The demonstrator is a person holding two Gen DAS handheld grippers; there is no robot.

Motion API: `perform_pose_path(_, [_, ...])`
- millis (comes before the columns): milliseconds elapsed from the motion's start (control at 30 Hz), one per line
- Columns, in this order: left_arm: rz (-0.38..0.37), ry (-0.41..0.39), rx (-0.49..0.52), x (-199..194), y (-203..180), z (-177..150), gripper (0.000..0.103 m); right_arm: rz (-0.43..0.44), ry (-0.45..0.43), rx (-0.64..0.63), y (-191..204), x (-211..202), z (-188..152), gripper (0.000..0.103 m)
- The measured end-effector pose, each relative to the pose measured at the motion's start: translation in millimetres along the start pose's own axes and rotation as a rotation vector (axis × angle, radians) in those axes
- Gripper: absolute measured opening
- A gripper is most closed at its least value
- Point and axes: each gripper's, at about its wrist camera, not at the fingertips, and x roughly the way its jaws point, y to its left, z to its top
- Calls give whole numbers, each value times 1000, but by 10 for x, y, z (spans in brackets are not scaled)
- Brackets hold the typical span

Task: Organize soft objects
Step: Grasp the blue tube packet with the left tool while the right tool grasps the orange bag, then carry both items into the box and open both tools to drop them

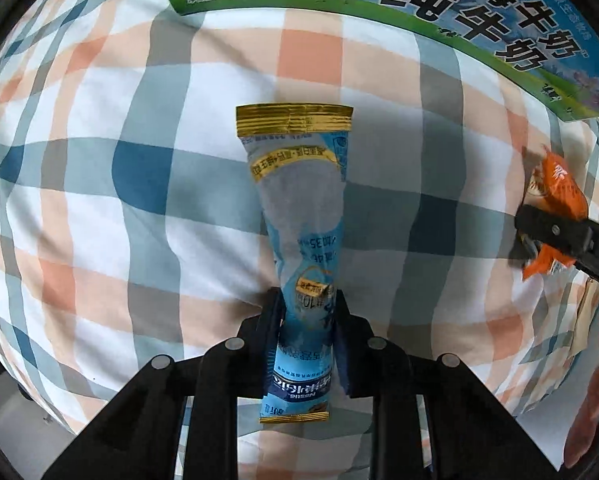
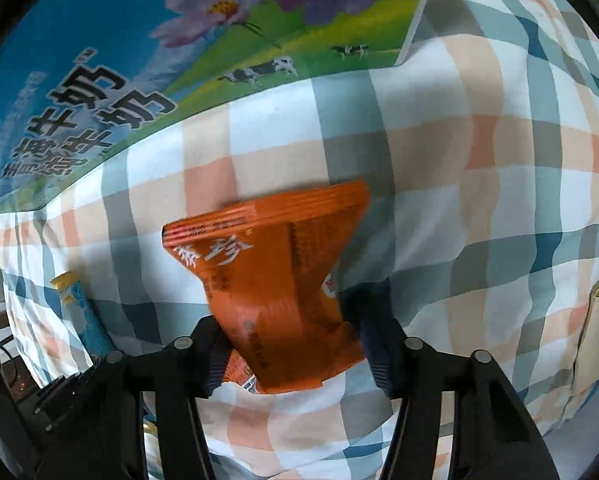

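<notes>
The left gripper (image 1: pixel 307 312) has its jaws clamped on a long light-blue sachet (image 1: pixel 299 216), gripping it near the lower third; a short tail with a gold seal hangs back toward the camera, and the longer part stretches away, ending in a wide gold crimped band. The sachet hangs above a checked cloth (image 1: pixel 99 208) of orange, blue, grey and white squares. To the right in the left wrist view, the right gripper (image 1: pixel 539 232) shows side-on, closed on an orange packet (image 1: pixel 559 188).

In the right wrist view, the right gripper (image 2: pixel 287 332) has its jaws pressed against the orange packet (image 2: pixel 275 280), which fans out wider at its far crimped edge. The blue sachet (image 2: pixel 79 312) appears low on the left. Farther off, a milk carton box (image 2: pixel 139 60) printed with cows, flowers and a blue sky rests on the cloth (image 2: pixel 479 160)
</notes>
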Motion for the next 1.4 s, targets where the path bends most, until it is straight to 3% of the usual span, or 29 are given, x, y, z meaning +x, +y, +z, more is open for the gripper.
perform_pose_path(67, [12, -1, 11, -10, 23, 49, 23, 7, 5, -13, -6, -24, -76, 48])
perform_pose_path(267, [21, -4, 25, 9, -49, -25, 23, 6, 71, -104, 42, -65, -490, 48])
perform_pose_path(433, [20, -1, 43, 28, -52, 8, 24, -47, 97, -173, 136, 90, -748, 49])
perform_pose_path(833, [18, -41, 20, -109, -77, -48, 20, -23, 71, -103, -4, 237, -754, 47])
perform_pose_path(1000, [-7, -49, 16, -214, -94, -108, 18, -13, 57, -109, -134, 52, -650, 42])
perform_pose_path(1400, [-72, -138, 69, -810, -288, -294, 17, 46, -14, -138, 110, -622, -647, 41])
